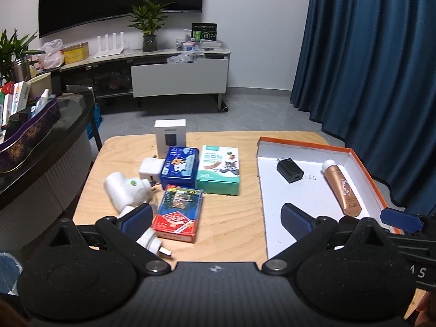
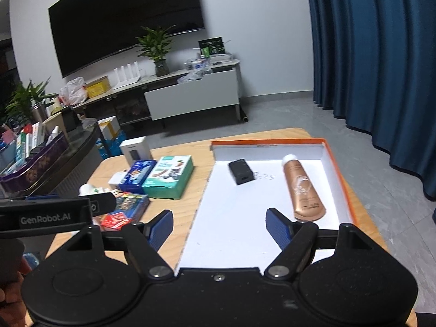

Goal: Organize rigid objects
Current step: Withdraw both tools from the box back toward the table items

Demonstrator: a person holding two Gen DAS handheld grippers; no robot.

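Boxes of glossy card sit on the wooden table; a coppery tube lies in the orange-rimmed tray. Both the left gripper and the right gripper hold their ribbed fingers wide apart, empty.

We are in a home living room: a large curved black television hangs on the white wall above a long low media console with a pale stone-look top, which carries a green leafy plant in a glass vase, a white four-antenna router and a crumpled plastic bag. We see heavy dark blue floor-length curtains at one side, grey floor tiles, and a small light wooden table in front.
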